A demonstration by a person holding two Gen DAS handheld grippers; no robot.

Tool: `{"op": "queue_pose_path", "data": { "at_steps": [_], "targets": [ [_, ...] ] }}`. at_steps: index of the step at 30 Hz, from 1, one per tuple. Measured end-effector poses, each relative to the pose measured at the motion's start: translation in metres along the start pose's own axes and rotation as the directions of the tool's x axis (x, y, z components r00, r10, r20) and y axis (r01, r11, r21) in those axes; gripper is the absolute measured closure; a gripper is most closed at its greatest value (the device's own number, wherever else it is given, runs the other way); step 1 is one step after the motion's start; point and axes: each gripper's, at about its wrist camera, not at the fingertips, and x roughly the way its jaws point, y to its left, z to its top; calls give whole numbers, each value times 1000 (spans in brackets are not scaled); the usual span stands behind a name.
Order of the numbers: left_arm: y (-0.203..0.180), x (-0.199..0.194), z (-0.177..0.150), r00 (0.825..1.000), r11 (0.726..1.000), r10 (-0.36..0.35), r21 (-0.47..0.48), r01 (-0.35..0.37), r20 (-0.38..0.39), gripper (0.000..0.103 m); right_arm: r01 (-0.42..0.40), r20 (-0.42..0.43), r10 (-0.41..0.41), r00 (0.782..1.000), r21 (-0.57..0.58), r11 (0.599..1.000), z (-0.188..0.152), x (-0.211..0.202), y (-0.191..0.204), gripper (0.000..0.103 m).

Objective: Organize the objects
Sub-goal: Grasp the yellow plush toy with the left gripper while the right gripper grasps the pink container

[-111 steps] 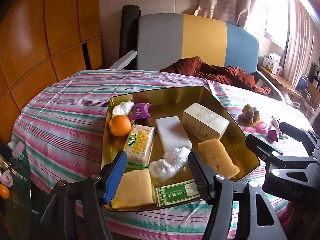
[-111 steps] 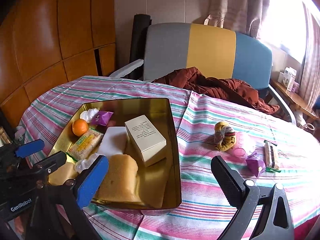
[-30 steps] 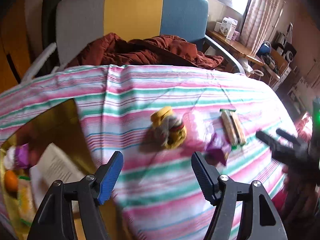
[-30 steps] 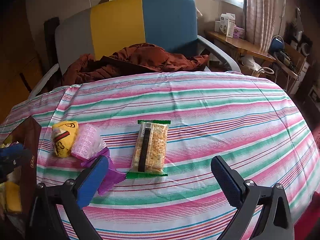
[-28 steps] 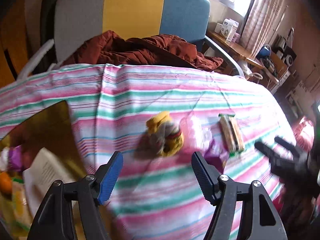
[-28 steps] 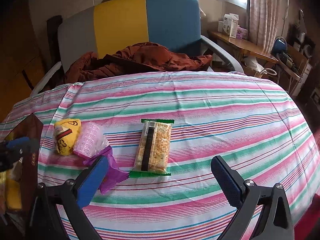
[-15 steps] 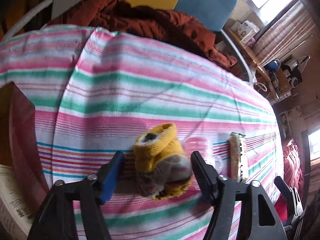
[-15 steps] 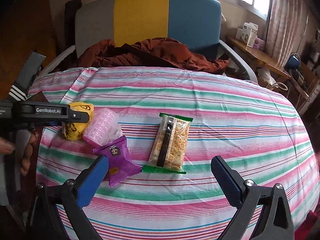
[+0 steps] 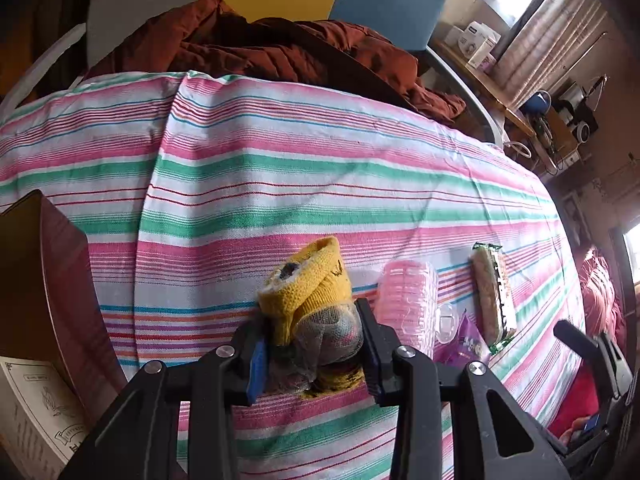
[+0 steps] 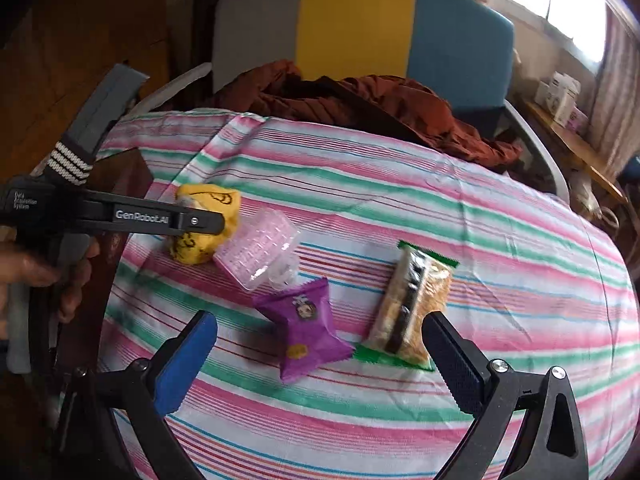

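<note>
Now yellow sock (image 9: 316, 304) sits between left fingers (image 9: 370, 344).

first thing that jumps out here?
The left gripper shut on the yellow sock bundle, on the striped tablecloth. Beside it lie a pink plastic case, a purple snack packet and a cracker pack, with the right gripper open over them.

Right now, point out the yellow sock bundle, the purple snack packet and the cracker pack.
yellow sock bundle (image 9: 310, 286): left wrist view, yellow cuff.
purple snack packet (image 10: 306, 330): right wrist view, wrapper middle.
cracker pack (image 10: 412, 304): right wrist view, clear middle.
</note>
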Motion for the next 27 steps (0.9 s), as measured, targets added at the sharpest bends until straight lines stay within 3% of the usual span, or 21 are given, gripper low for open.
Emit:
{"op": "queue_pose_path", "data": {
  "at_steps": [6, 15, 17, 18, 19, 24, 27],
  "targets": [
    [8, 2, 3, 1000, 1000, -22, -22, 22, -12, 63, -111, -94, 92, 991, -222, 969, 30, 44, 22, 0],
    [8, 5, 4, 1000, 1000, -24, 6, 24, -4, 61, -201, -190, 147, 971, -309, 930, 55, 93, 26, 1],
    [8, 5, 4, 1000, 1000, -27, 6, 27, -3, 61, -219, -203, 159, 966, -319, 922, 58, 97, 29, 9],
    [9, 5, 4, 1000, 1000, -30, 4, 30, -3, 61, -243, -215, 179, 960, -322, 915, 58, 98, 31, 27],
    [10, 5, 4, 999, 999, -34, 1, 34, -3, 61, -254, -225, 185, 957, -332, 909, 57, 98, 34, 30],
    [8, 6, 3, 1000, 1000, -20, 5, 20, 2, 61, -232, -203, 178, 963, -291, 928, 52, 90, 27, 30],
    [6, 7, 4, 1000, 1000, -15, 3, 15, 2, 61, -128, -173, 91, 981, -216, 968, 52, 86, 6, 30]
  ]
}}
